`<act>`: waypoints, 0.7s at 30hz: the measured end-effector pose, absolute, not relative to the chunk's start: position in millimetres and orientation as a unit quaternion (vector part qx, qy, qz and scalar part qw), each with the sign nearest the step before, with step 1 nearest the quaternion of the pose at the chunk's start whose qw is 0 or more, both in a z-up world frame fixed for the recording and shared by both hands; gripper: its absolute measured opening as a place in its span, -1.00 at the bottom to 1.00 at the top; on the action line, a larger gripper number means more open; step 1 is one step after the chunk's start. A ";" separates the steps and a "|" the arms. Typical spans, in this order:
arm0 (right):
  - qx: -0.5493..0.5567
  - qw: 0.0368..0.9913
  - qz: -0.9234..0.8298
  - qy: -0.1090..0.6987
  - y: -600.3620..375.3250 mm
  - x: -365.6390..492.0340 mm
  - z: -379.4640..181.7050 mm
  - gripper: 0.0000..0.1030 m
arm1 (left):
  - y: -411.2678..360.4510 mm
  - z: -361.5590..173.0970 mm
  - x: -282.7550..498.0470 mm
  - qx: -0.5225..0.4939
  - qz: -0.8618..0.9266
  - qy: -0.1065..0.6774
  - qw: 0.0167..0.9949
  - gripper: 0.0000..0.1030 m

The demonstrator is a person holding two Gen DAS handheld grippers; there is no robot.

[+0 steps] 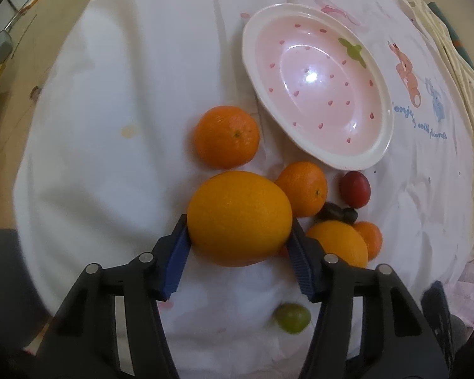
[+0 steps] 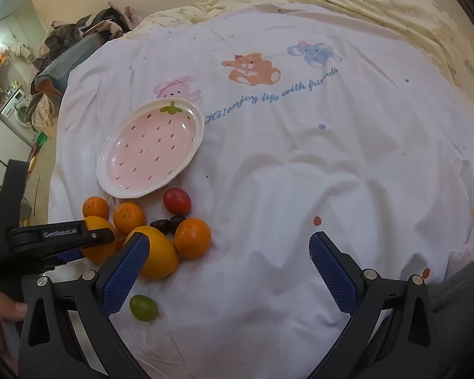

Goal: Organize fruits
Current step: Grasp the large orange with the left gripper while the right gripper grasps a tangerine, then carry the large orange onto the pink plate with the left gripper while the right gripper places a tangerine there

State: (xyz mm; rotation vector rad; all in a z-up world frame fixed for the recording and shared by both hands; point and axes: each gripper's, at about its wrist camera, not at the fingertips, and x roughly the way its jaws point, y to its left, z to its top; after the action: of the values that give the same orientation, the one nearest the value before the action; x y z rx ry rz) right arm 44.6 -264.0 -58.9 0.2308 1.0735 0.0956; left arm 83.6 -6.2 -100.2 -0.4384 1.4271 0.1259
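My left gripper (image 1: pixel 238 230) is shut on a large orange (image 1: pixel 239 218), just over the white cloth. The pink strawberry plate (image 1: pixel 380 154) lies empty beyond it to the right. Around it lie two tangerines (image 1: pixel 227 136) (image 1: pixel 303 188), a red plum (image 1: pixel 354 189), dark grapes (image 1: pixel 336 213), another large orange (image 1: pixel 339 244) and a green grape (image 1: pixel 292 318). In the right wrist view my right gripper (image 2: pixel 229 248) is open and empty above the cloth, right of the fruit pile; the left gripper (image 2: pixel 63 237) and its orange (image 2: pixel 98 241) show at the left, near the plate (image 2: pixel 192 154).
A white printed cloth (image 2: pixel 300 164) covers the bed. A yellowish blanket (image 2: pixel 395 15) lies along the far edge. Clothes and a washing machine (image 2: pixel 15 110) stand at the far left, beyond the bed's edge.
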 end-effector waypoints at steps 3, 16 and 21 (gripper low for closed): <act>0.132 0.836 0.054 0.530 -267.1 46.8 -69.1 1.00 | -5.8 -80.3 80.8 -0.193 0.035 0.645 0.738 0.05; 0.190 0.755 0.146 0.611 -204.7 63.7 -107.4 0.75 | 21.9 -34.2 62.2 -0.127 0.011 0.604 0.787 0.05; 0.248 0.728 0.133 0.625 -196.7 69.2 -127.5 0.58 | 31.6 -47.6 63.3 -0.152 0.024 0.606 0.780 0.05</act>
State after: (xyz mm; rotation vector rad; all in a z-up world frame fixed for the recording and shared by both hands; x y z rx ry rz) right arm 69.2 -196.7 -127.5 0.5458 1.3762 0.2937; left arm 63.3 31.6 -47.6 -0.3283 1.3103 0.0524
